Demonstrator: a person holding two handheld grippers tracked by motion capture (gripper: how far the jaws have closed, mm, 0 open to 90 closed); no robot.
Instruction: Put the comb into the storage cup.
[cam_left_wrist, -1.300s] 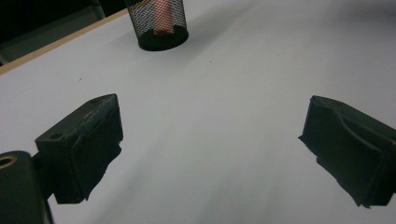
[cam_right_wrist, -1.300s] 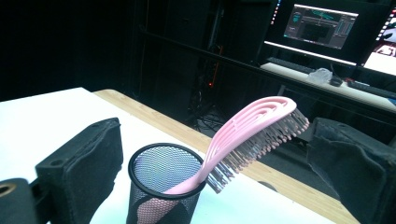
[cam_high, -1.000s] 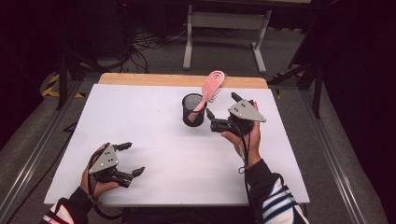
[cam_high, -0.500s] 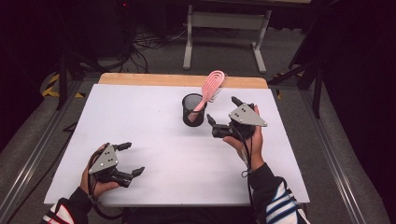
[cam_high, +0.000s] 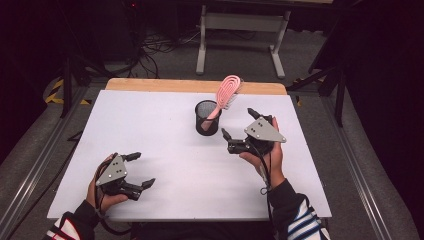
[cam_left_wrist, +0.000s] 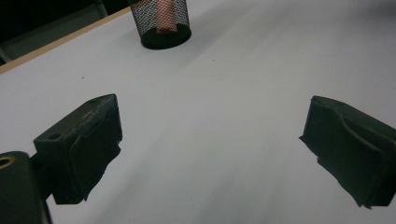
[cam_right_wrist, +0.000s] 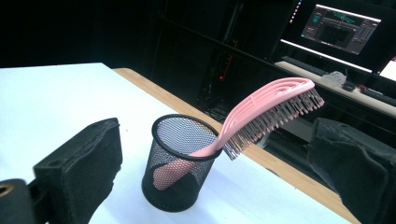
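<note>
A pink hairbrush (cam_high: 227, 94) (cam_right_wrist: 261, 112) stands handle-down in a black mesh cup (cam_high: 207, 118) (cam_right_wrist: 180, 163) at the back middle of the white table (cam_high: 165, 140). Its bristled head leans out over the cup's rim to the right. My right gripper (cam_high: 237, 123) is held open just right of the cup, a little above the table, jaws facing it with nothing between them. My left gripper (cam_high: 140, 170) rests open near the front left edge, far from the cup (cam_left_wrist: 160, 21), empty.
A wooden strip (cam_high: 195, 86) borders the table's far edge. Beyond it are a grey stand (cam_high: 240, 30) and cables on the floor. A lit monitor (cam_right_wrist: 343, 23) sits on a bench in the right gripper view.
My right gripper has drawn back toward the front right, away from the cup and brush. The left gripper has stayed put.
</note>
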